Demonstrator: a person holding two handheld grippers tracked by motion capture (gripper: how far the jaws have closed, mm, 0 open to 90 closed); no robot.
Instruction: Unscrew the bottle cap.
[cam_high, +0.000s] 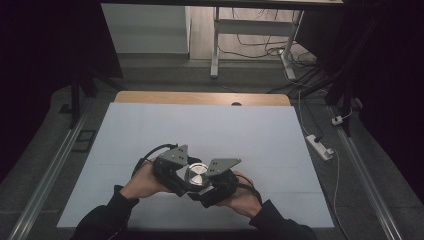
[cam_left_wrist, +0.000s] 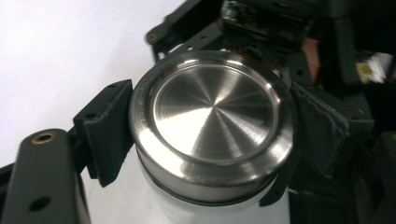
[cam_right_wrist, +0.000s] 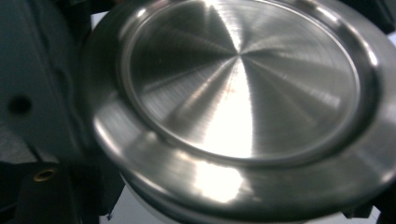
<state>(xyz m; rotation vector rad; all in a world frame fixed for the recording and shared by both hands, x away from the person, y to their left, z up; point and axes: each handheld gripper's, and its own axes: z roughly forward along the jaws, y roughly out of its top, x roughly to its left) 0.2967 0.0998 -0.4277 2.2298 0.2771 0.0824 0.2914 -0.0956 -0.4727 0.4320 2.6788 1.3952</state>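
Your left hand-held gripper (cam_left_wrist: 205, 135) pinching the steel lid (cam_left_wrist: 212, 123) by its rim, right hand-held gripper (cam_high: 212, 192) clamped on the white container (cam_left_wrist: 187, 210) under it, both at the desk's (cam_high: 200, 130) near edge.

Both of the person's forearms, in dark sleeves, come in low and angle toward each other, so the two hands meet near the front middle of the bench. The left hand (cam_high: 145, 183) wraps the body of the left gripper (cam_high: 186, 176), whose grey three-cornered plate faces up. The right hand (cam_high: 243, 196) holds the right gripper (cam_high: 199, 186) tight beside it, plate up too. In the left gripper view the left gripper's jaws stand clamped on either side of a round brushed-steel lid (cam_left_wrist: 212, 123). The right gripper is closed on the same lid.
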